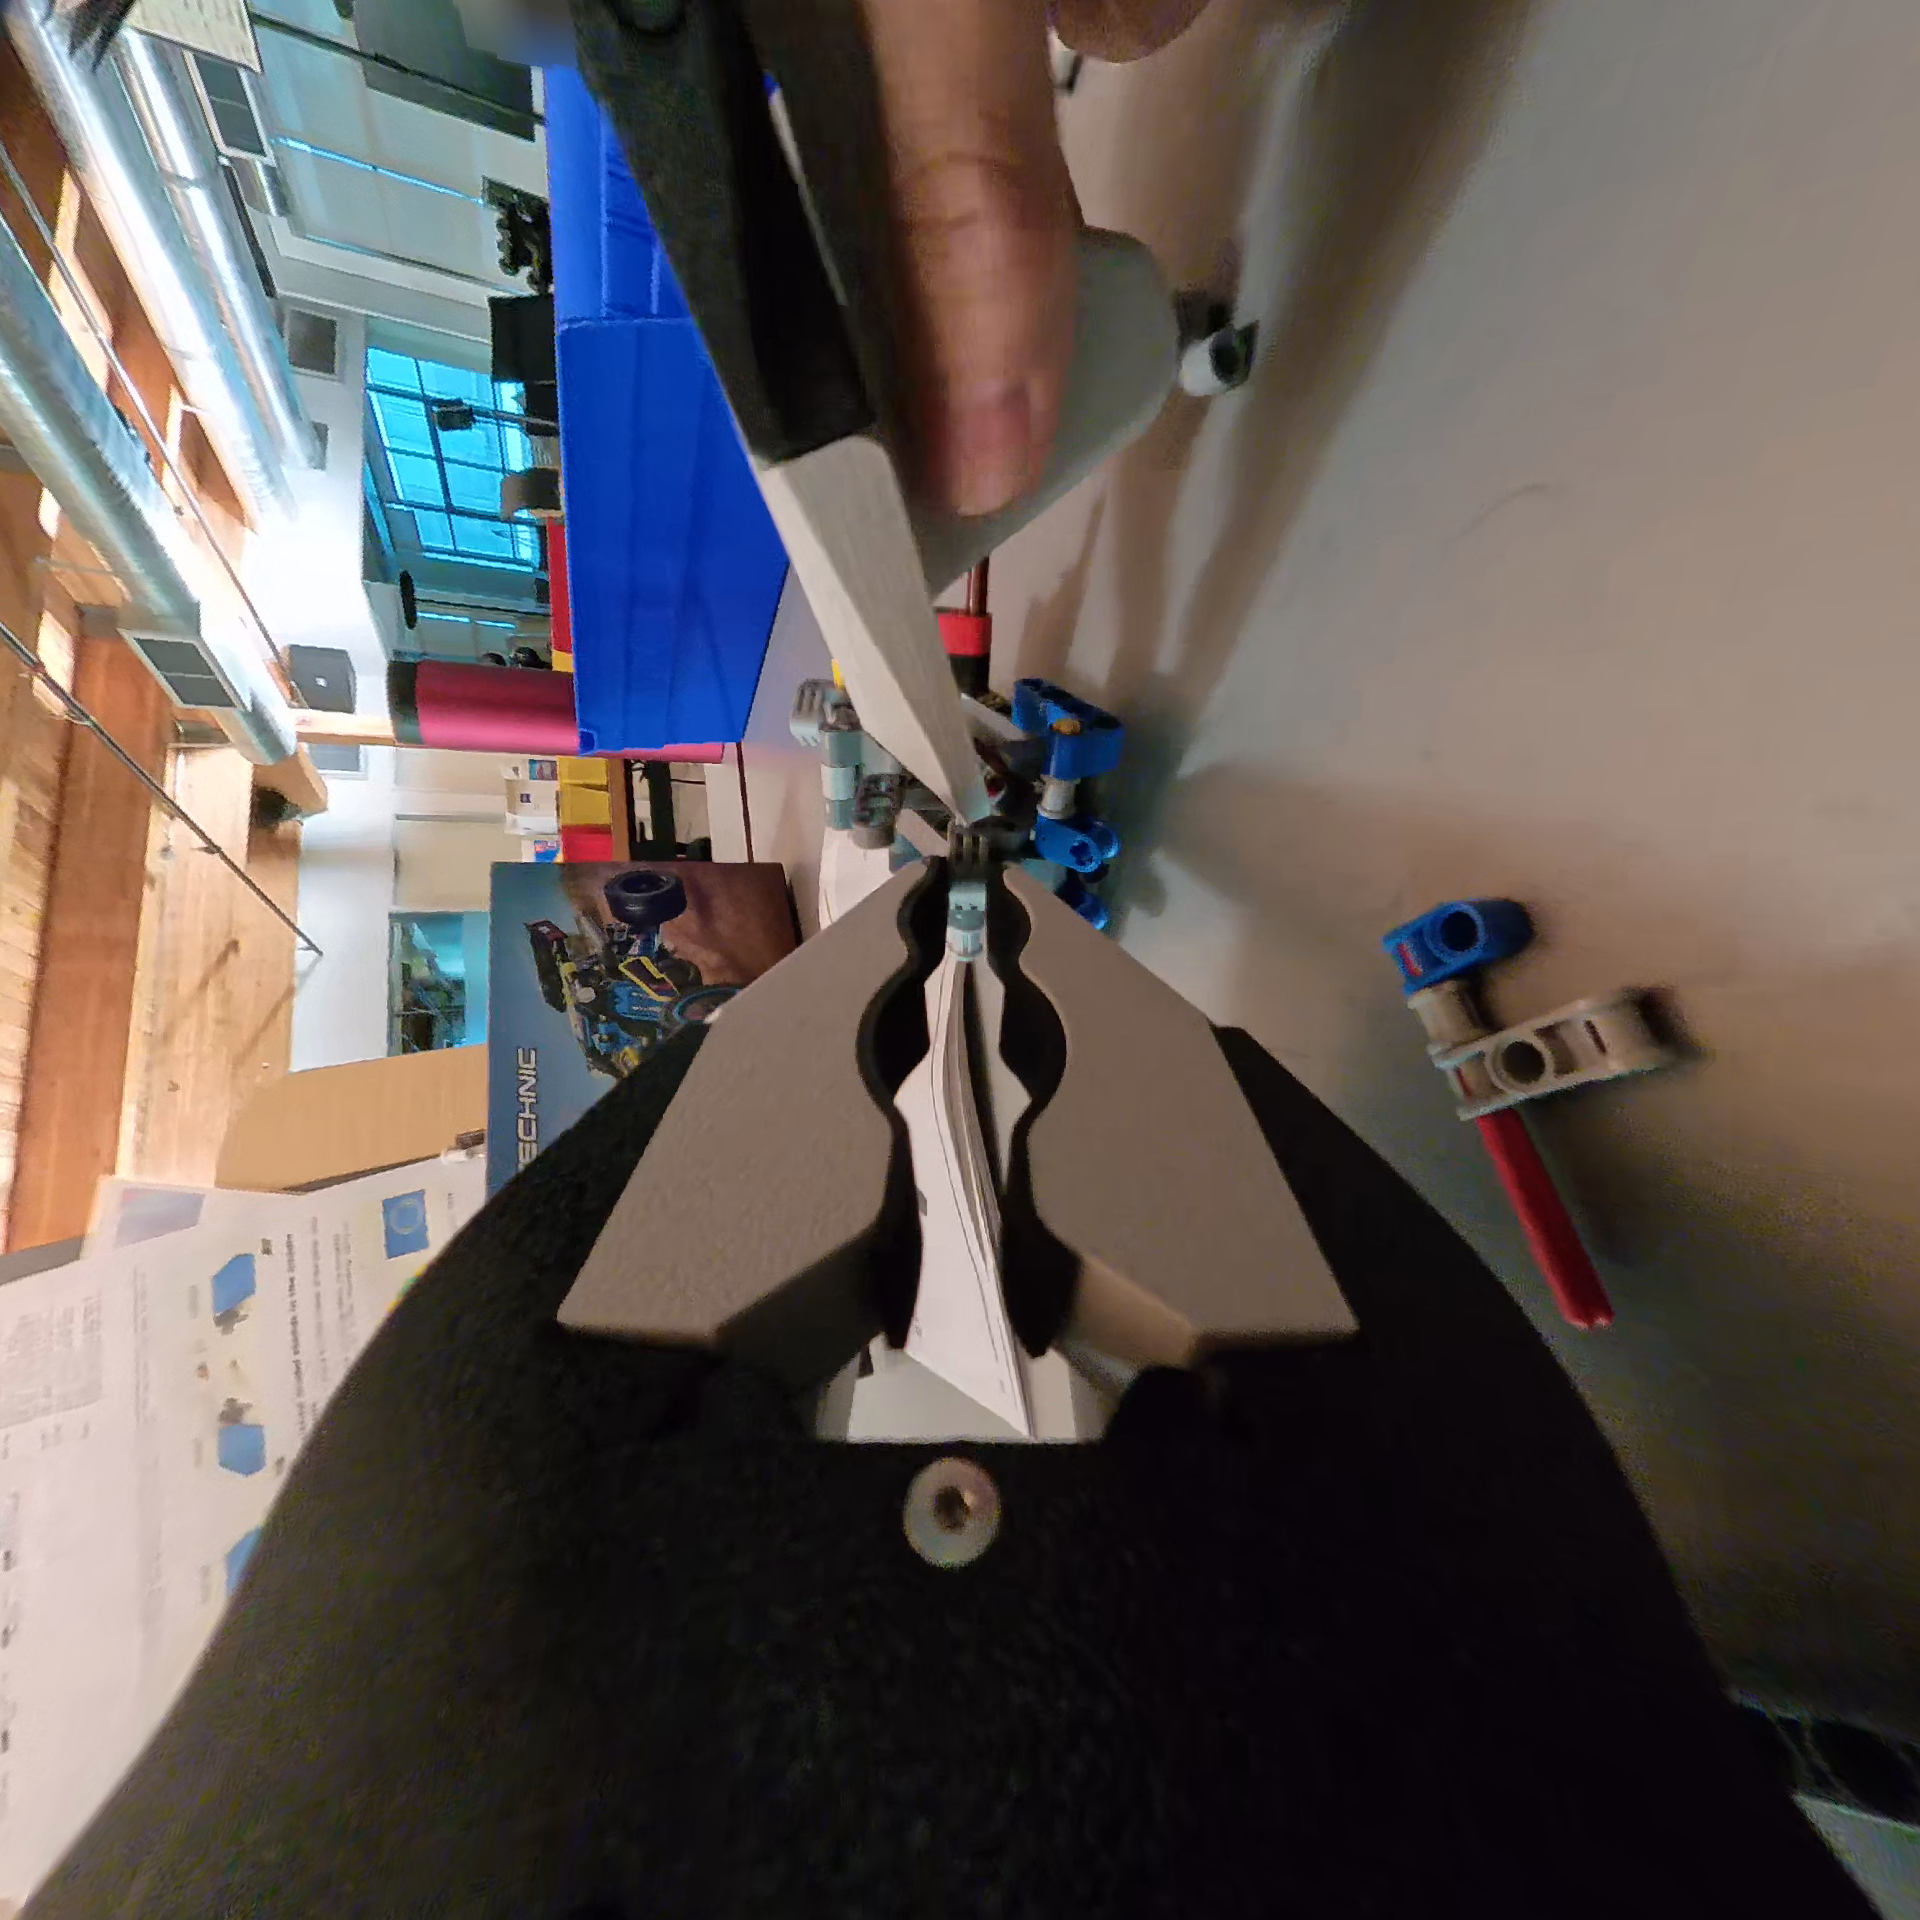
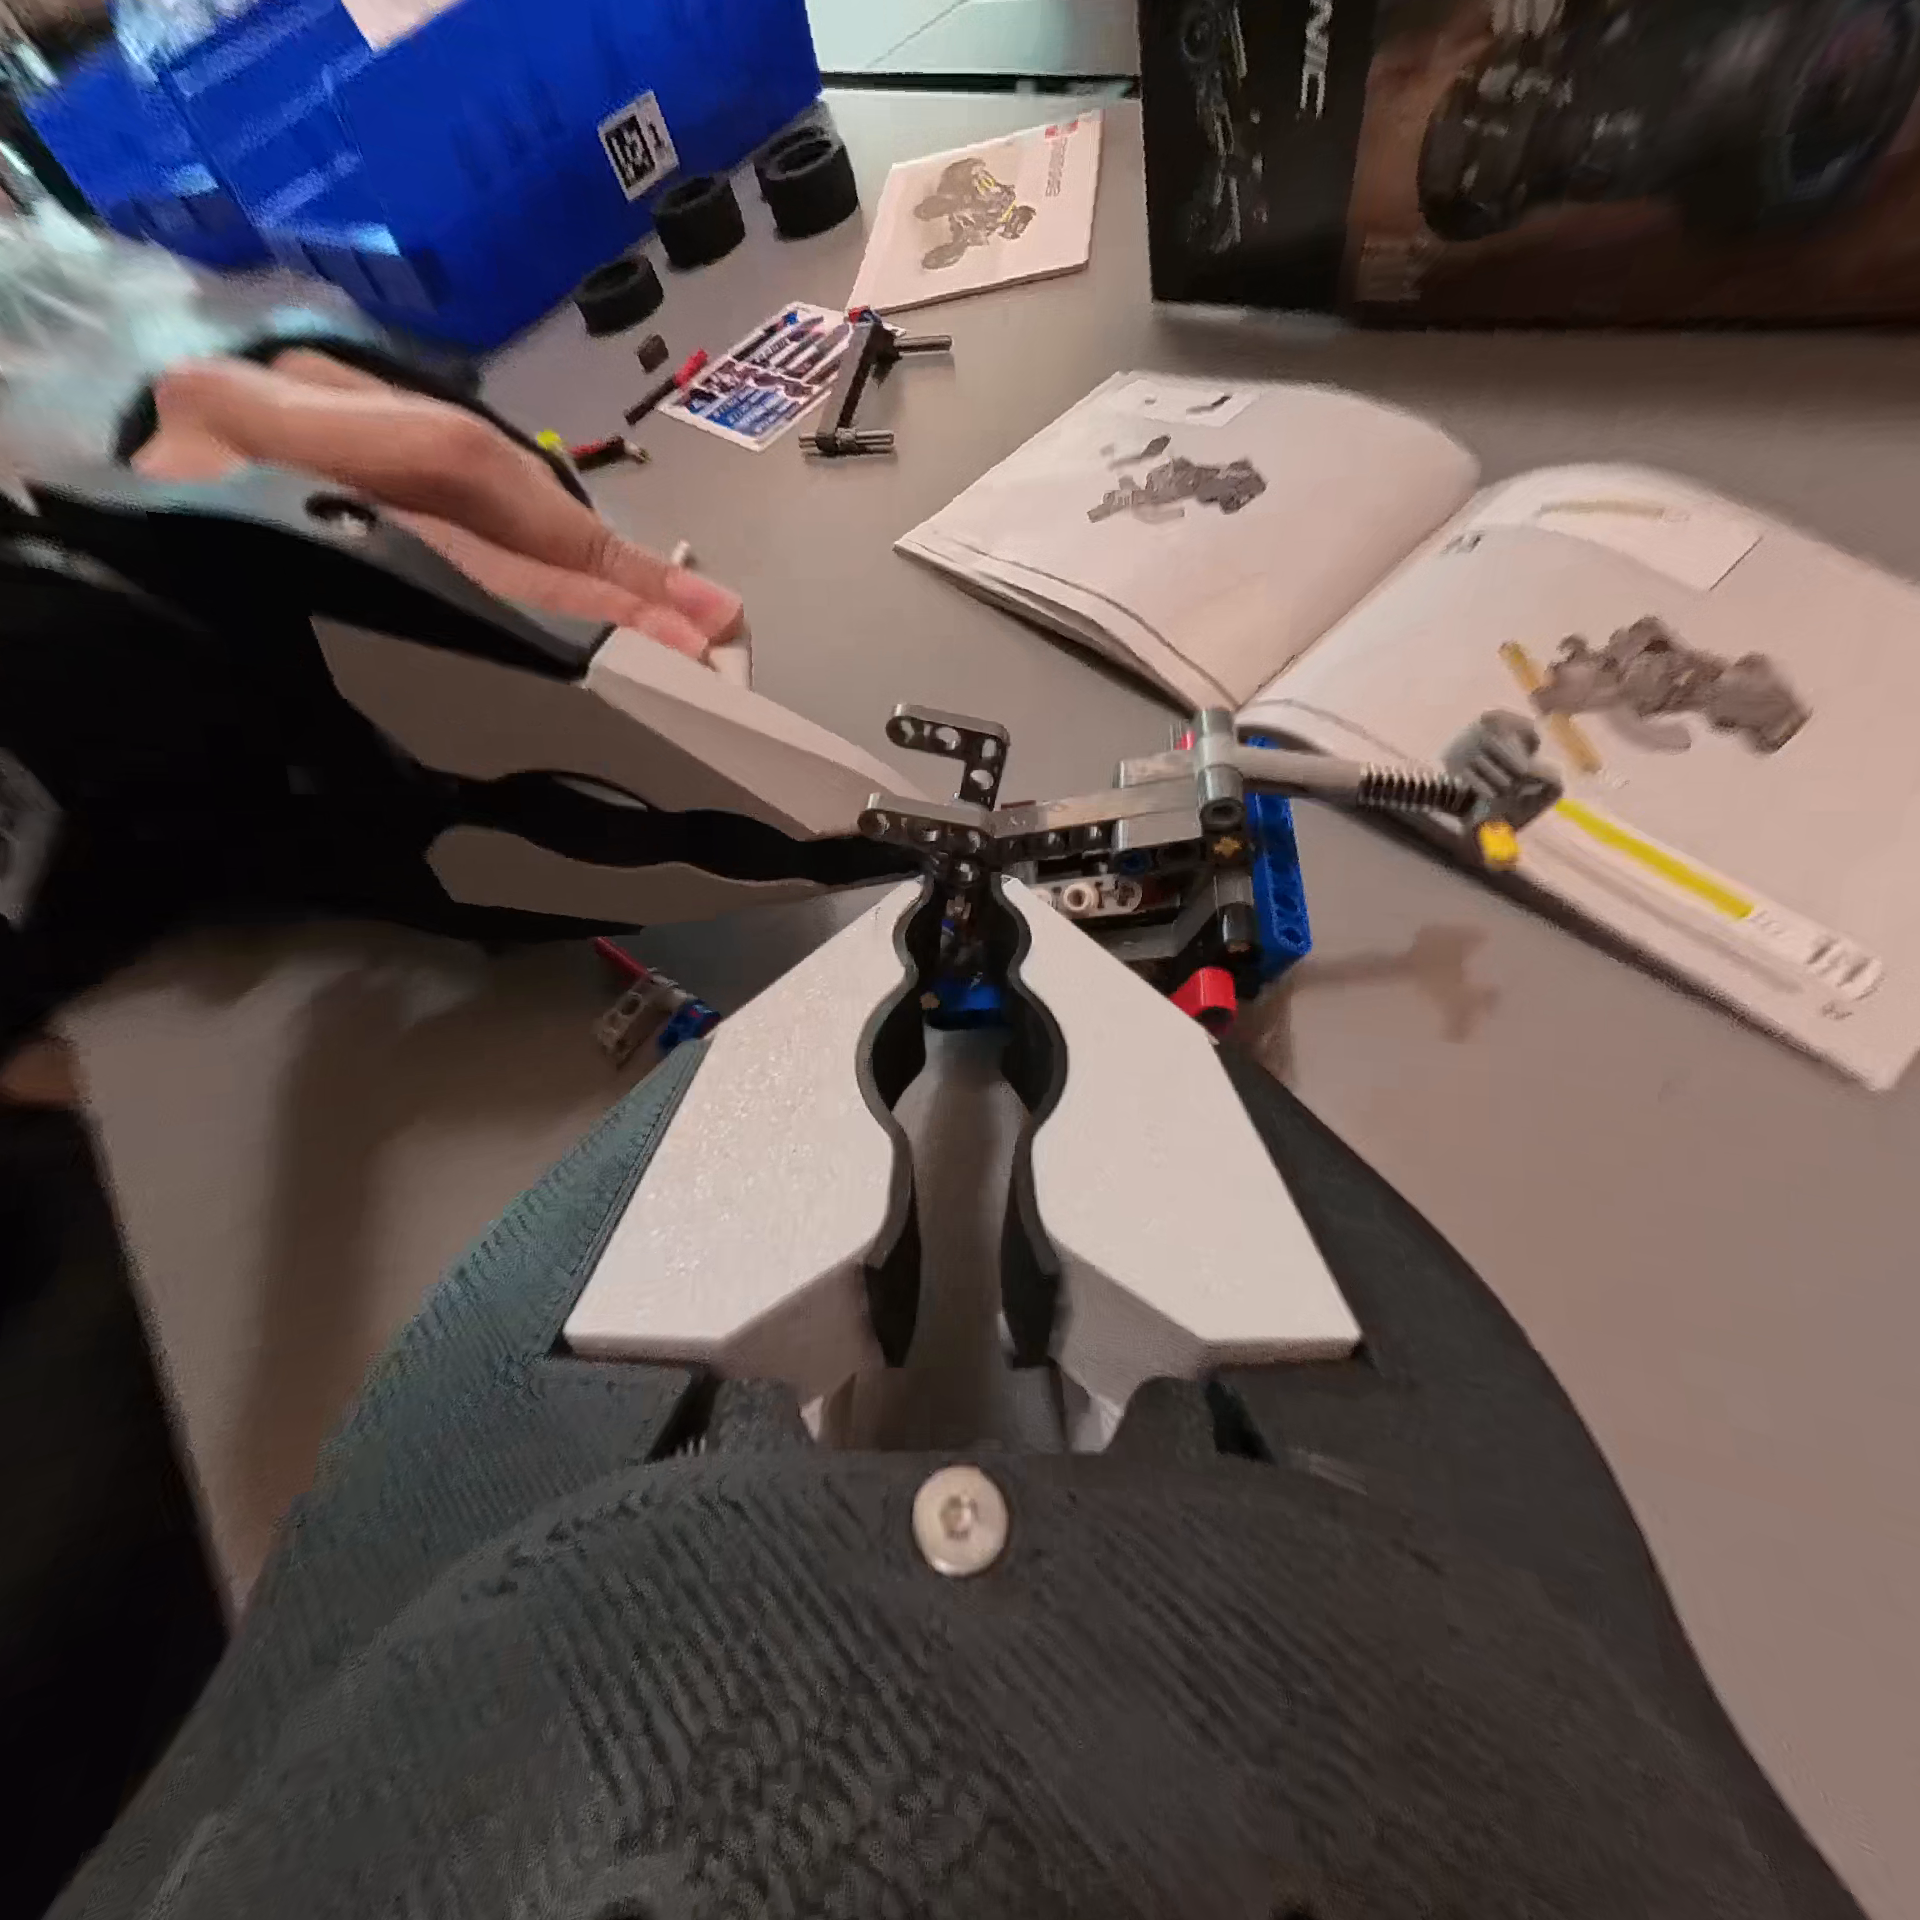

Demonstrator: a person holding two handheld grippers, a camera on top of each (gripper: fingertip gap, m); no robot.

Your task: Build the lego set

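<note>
A toy-brick assembly [image 2: 1195,862] with blue, black and grey beams rests on the grey table [image 2: 1455,1195]. My right gripper [image 2: 961,883] is shut on a dark grey piece [image 2: 964,868] that hangs under the assembly's light grey beam [image 2: 1081,816]. My left gripper [image 2: 883,836] comes in from the left and is shut on that beam's left end. In the left wrist view the left gripper [image 1: 969,894] pinches the beam [image 1: 968,920] edge-on. The right gripper's finger [image 1: 883,623], held by a hand, meets it from above. The assembly [image 1: 1060,790] lies just beyond.
A small loose piece with a blue connector, white beam and red axle [image 1: 1496,1039] lies beside the grippers. An open instruction booklet [image 2: 1351,623], a sticker sheet [image 2: 769,374], black tyres [image 2: 707,223], a blue bin [image 2: 416,156] and the set's box [image 2: 1558,156] lie farther back. Less than 4 cm separates the two grippers' tips.
</note>
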